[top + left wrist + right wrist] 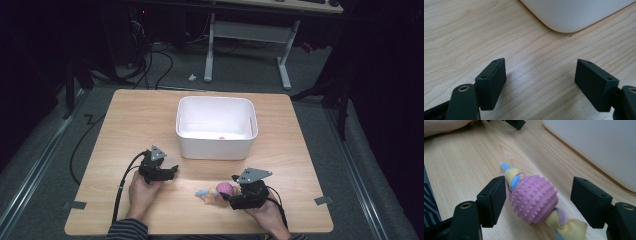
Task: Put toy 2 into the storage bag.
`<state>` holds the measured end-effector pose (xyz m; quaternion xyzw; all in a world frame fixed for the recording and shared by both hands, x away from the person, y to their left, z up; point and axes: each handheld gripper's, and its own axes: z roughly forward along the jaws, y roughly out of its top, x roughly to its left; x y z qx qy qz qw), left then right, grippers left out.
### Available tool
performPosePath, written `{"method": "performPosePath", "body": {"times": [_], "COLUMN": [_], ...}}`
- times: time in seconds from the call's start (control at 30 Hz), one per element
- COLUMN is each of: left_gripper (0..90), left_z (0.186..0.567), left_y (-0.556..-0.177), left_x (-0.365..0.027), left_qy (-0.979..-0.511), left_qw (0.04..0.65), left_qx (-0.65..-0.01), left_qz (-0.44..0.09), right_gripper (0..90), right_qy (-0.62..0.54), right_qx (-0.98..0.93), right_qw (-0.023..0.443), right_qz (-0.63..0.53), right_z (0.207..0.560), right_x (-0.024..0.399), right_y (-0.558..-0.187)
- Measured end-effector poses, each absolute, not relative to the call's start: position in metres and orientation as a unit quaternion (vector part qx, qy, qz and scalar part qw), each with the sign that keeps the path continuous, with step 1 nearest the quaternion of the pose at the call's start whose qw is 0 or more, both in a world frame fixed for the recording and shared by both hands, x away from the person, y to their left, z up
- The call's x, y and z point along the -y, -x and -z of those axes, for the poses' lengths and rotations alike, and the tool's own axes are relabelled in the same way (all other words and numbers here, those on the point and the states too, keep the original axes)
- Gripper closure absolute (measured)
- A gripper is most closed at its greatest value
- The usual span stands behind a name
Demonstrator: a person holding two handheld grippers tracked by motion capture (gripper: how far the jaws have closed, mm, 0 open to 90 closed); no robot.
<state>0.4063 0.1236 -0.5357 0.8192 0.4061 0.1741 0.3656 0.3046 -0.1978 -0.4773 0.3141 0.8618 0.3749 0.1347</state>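
A rope toy (pixel 534 200) of yellow, pink and blue cloth with a knobbly pink rubber ball (pixel 224 188) on it lies on the wooden table (pixel 140 120), near the front edge. My right gripper (pixel 537 200) is open, its jaws on either side of the ball; a gap shows at the right pad. From the high view, the right gripper (pixel 228 187) comes at the toy from the right. My left gripper (pixel 540 82) is open over bare wood, nothing between its jaws. It rests at the front left (pixel 172 171), close to a corner of the white bin (pixel 574 12).
The white plastic bin (pixel 216 145) stands mid-table, with a small pink object (pixel 221 137) on its floor. Its wall (pixel 599 145) rises just right of the toy. The left hand (pixel 444 125) lies beyond the toy. Desk legs and cables are on the floor behind the table.
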Motion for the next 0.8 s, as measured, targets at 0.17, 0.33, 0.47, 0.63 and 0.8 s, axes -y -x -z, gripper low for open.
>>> {"method": "performPosePath", "body": {"times": [0.17, 0.33, 0.47, 0.63, 0.8], "left_gripper": [25.3, 25.3, 25.2, 25.2, 25.2], "left_z": [0.536, 0.536, 0.536, 0.536, 0.536], "left_y": [-0.406, -0.406, -0.406, -0.406, -0.406], "left_x": [-0.124, -0.124, -0.123, -0.123, -0.123], "left_qy": [-0.819, -0.819, -0.819, -0.819, -0.819], "left_qw": [0.366, 0.366, 0.366, 0.367, 0.367], "left_qx": [-0.406, -0.406, -0.405, -0.405, -0.405], "left_qz": [-0.174, -0.174, -0.174, -0.174, -0.174], "right_gripper": [26.7, 25.5, 25.2, 24.2, 26.2], "right_qy": [-0.309, -0.309, -0.312, -0.313, -0.313], "right_qx": [-0.868, -0.875, -0.878, -0.881, -0.884], "right_qw": [0.129, 0.123, 0.119, 0.118, 0.121], "right_qz": [-0.366, -0.352, -0.344, -0.333, -0.326], "right_z": [0.482, 0.488, 0.494, 0.5, 0.503], "right_x": [0.19, 0.187, 0.187, 0.186, 0.186], "right_y": [-0.307, -0.311, -0.313, -0.315, -0.316]}}
